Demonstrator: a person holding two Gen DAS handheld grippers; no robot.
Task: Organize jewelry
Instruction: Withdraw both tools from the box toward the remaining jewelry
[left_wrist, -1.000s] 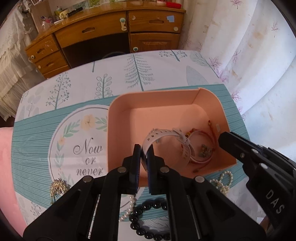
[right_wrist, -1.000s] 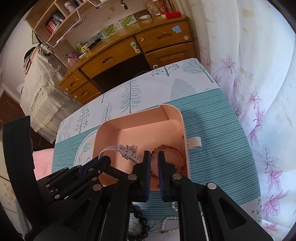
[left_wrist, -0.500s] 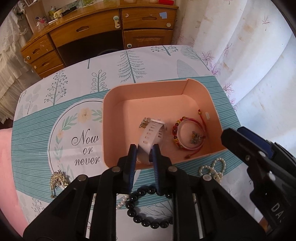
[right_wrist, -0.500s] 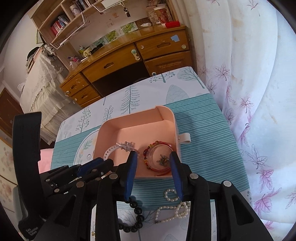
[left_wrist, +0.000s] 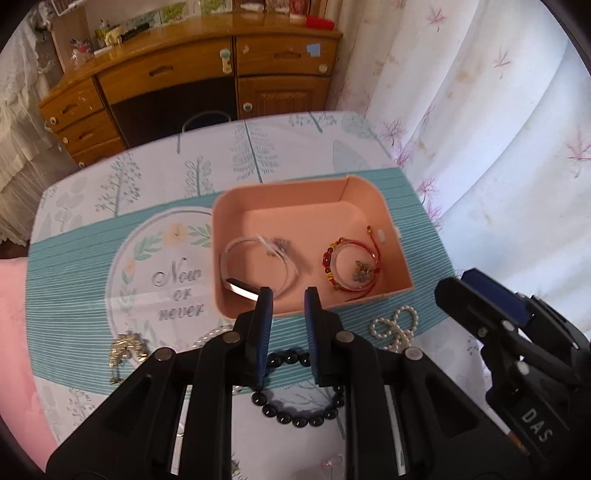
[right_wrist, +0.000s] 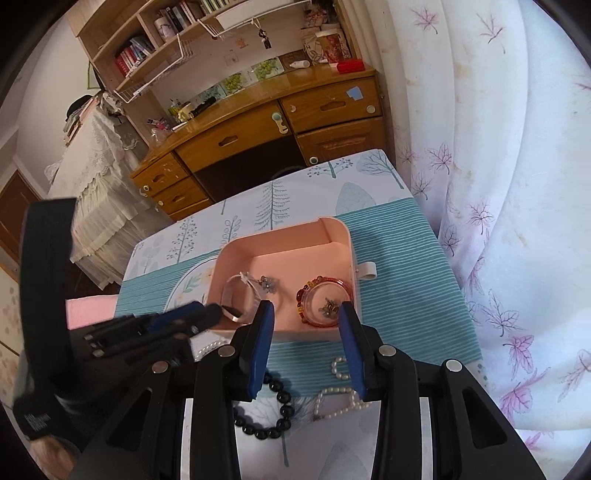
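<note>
Left wrist: white watch (left_wrist: 258, 264) lies beyond left hand-held gripper (left_wrist: 288, 295).

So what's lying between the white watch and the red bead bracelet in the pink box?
Nothing: in the left wrist view, only bare floor of the pink box separates the white watch from the red bead bracelet.

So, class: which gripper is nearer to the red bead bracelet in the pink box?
Right. The right gripper hangs open just in front of the red bead bracelet; the left gripper, also open, sits farther left, nearer the white watch.
</note>
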